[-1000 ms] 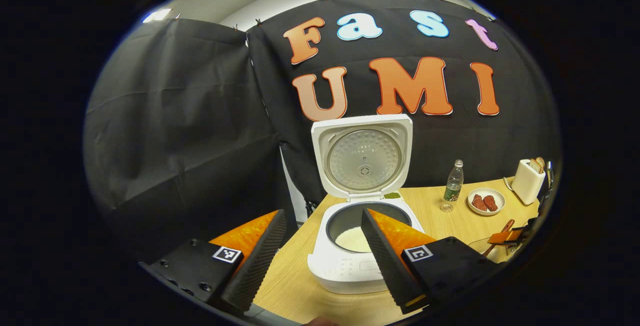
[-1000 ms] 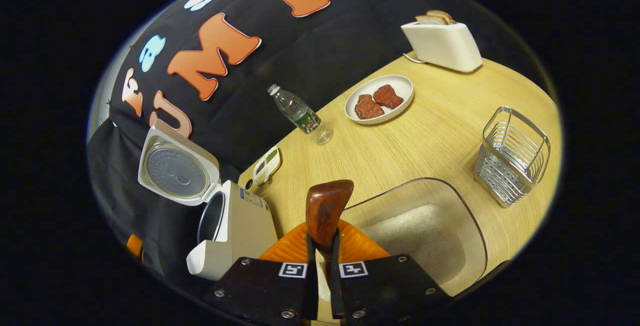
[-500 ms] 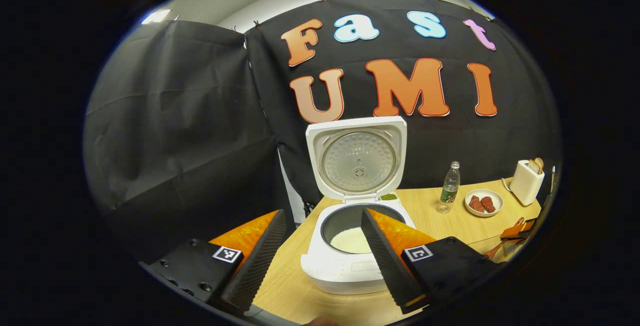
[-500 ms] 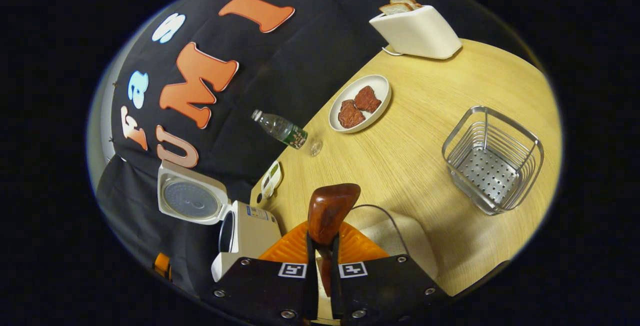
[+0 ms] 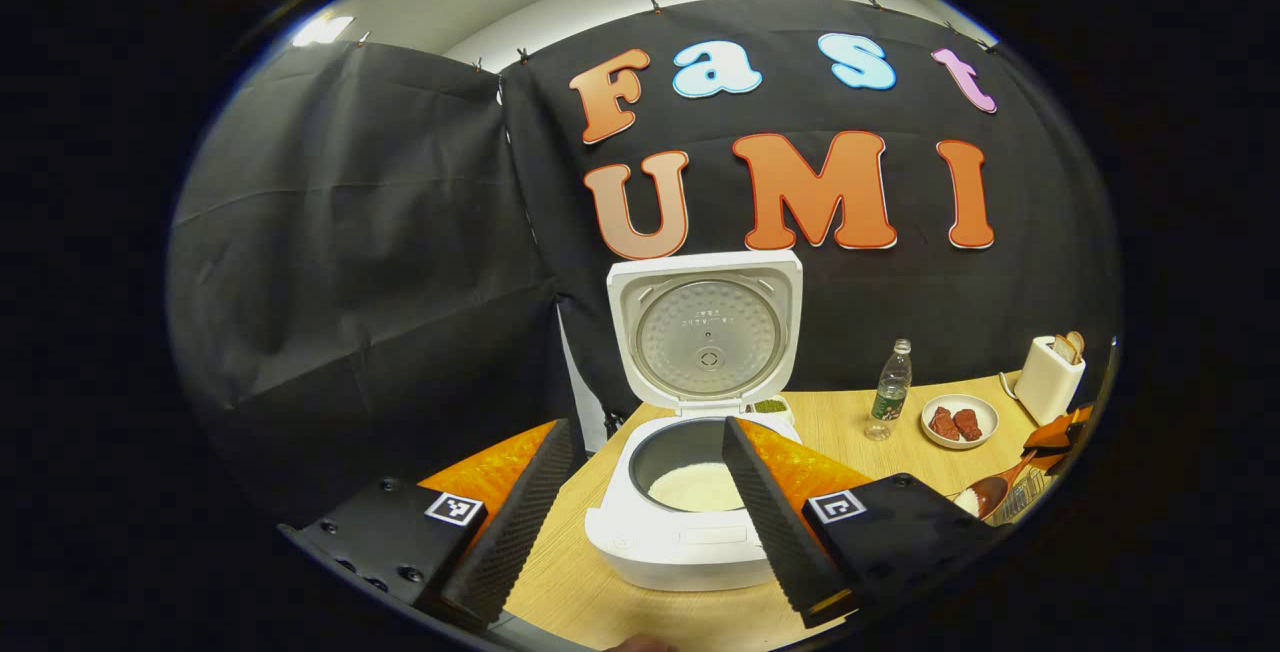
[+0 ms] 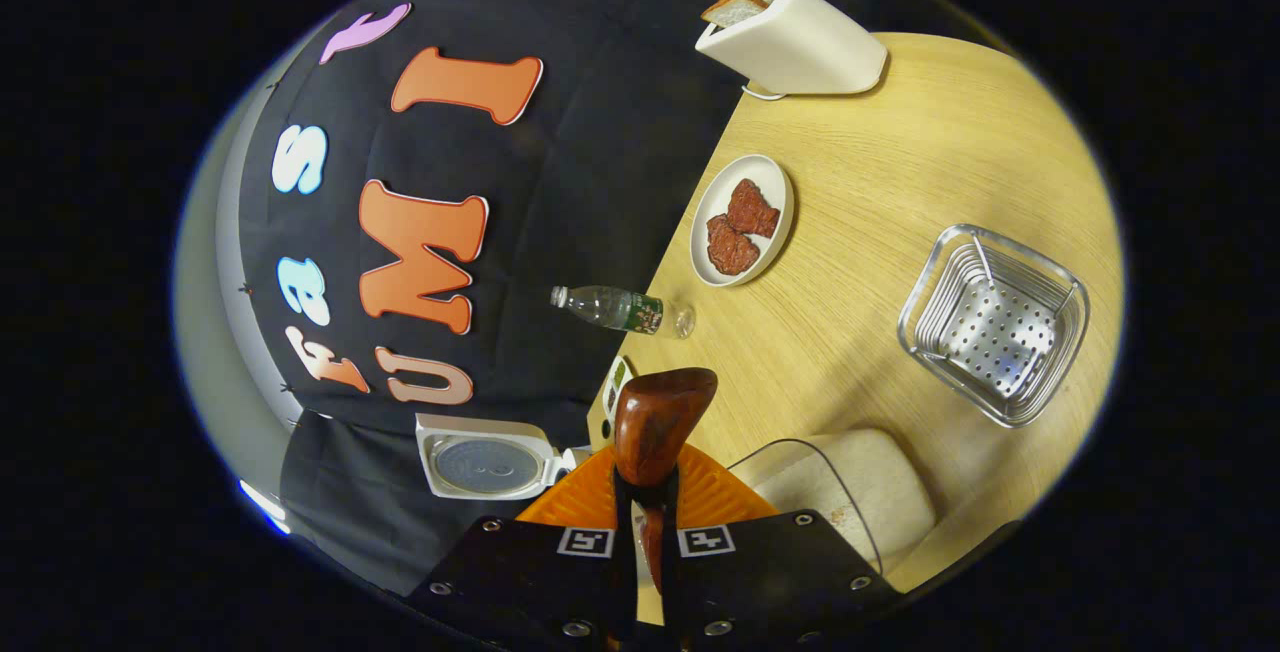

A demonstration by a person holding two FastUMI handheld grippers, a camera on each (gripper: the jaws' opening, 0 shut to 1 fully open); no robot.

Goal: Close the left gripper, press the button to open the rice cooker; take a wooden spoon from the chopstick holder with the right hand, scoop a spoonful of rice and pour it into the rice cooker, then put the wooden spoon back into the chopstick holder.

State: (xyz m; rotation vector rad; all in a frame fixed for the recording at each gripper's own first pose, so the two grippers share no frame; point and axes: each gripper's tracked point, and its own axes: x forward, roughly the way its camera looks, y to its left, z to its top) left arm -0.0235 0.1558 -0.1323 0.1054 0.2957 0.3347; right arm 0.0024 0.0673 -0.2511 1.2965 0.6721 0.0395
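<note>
Left tongs [image 5: 640, 512] wide open, empty, facing open rice cooker [image 5: 690, 522]; right tongs [image 6: 646, 542] clamp wooden spoon [image 6: 655, 427].

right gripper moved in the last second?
Yes. In the left gripper view the right gripper holding the wooden spoon has risen toward the toaster; in its own view the table has rotated.

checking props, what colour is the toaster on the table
Cream white, with bread slices sticking out of the toaster. It shows best in the right gripper view.
</note>
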